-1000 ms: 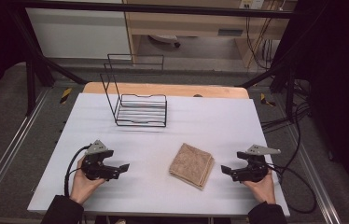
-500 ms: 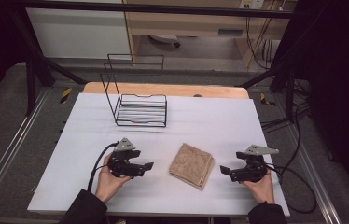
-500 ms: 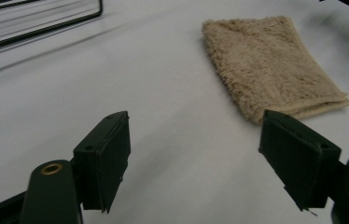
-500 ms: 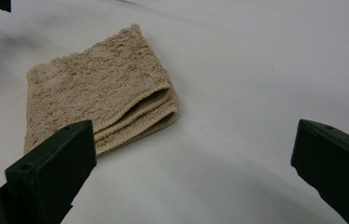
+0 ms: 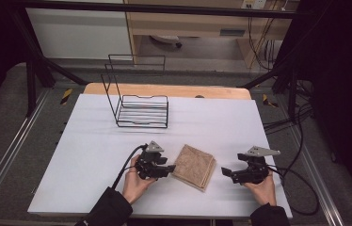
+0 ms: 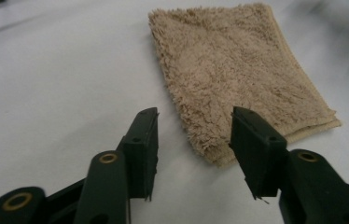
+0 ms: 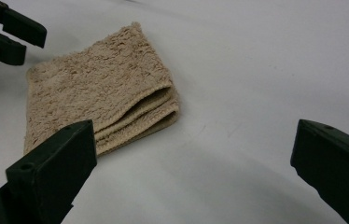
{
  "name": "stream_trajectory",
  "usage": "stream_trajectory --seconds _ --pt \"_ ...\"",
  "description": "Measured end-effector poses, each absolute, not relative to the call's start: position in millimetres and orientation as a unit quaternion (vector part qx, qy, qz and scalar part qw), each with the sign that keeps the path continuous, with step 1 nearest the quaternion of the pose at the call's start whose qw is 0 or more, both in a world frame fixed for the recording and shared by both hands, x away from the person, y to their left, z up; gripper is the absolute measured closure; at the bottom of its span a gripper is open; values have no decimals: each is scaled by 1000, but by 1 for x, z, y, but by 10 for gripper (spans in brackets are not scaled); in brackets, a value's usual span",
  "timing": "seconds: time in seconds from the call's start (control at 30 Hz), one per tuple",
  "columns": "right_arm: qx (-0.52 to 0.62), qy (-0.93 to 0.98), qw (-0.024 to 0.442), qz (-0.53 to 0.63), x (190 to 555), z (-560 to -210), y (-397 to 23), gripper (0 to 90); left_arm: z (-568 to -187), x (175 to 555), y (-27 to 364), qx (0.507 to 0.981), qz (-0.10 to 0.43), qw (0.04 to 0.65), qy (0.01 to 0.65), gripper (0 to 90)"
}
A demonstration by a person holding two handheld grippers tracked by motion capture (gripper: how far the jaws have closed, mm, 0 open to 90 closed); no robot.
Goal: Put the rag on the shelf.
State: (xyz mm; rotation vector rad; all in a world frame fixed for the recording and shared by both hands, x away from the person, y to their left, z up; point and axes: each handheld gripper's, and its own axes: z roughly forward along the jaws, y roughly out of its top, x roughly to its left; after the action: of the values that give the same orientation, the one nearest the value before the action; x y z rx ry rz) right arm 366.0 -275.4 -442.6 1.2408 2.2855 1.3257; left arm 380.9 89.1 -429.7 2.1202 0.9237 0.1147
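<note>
1. Left gripper [image 6: 193,154] is narrowing its half-open jaws around the towel's [image 6: 238,70] near corner, pads not yet pressing.
2. Right gripper [image 7: 191,177] is waiting wide open beside the layered edge.
3. Towel is lying near the desk's [image 5: 94,155] front edge, midway; judged soft, light, floppy.
4. Pinching all stacked layers is advisable.

The high view looks forward and down from above the person's side, taking in the whole white table [image 5: 94,155]. The left gripper view sits low and close, looking along its 2 jaws toward the folded tan towel [image 6: 238,70]. The right gripper view, equally low, faces left across the table. All 3 views share the towel.
</note>
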Motion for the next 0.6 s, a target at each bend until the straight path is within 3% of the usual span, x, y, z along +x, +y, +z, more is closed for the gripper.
stream_trajectory --seconds 0.53,0.6 --pt "419 781 110 451 367 -443 -273 11 -446 384 72 849 11 378 370 748" --pt "422 780 108 450 367 -443 -272 13 -445 384 73 848 8 377 374 825"
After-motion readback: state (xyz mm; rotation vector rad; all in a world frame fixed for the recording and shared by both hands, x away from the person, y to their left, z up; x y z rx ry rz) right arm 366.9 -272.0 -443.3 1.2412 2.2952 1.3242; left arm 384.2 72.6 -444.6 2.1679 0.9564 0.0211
